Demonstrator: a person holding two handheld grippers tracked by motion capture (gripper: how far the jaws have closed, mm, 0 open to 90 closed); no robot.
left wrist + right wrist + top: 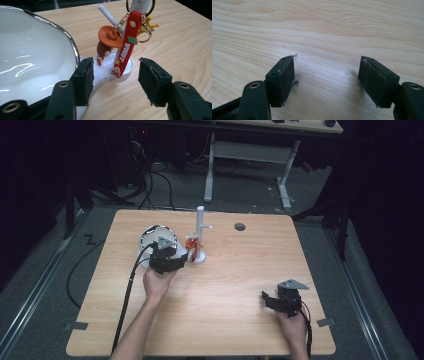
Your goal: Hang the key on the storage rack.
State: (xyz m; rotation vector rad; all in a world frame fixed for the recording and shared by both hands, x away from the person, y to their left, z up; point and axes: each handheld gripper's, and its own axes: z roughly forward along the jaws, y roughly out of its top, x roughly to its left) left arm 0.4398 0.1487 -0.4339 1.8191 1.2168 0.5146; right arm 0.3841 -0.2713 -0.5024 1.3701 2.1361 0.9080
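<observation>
the left hand-held gripper [186, 256] is held low over the table [235, 285], its jaws parted with nothing pressed between the pads. directly ahead of the jaws, the red keychain strap [124, 47] hangs from a peg of the white stand [107, 72]; its lower end rests against the stand's round base, just beyond the gap between the jaws. an orange-hatted figurine [108, 42] hangs beside the strap on the side of the left jaw, and a yellow charm [150, 26] with metal rings sits behind the strap's upper end. the white bowl [32, 55] with a chrome rim lies to the left of the left jaw, touching or just beside the stand's base. the right hand-held gripper [267, 300] rests near the table's near right edge, well apart from the stand; its jaws stand wide apart over bare wood, holding nothing.
</observation>
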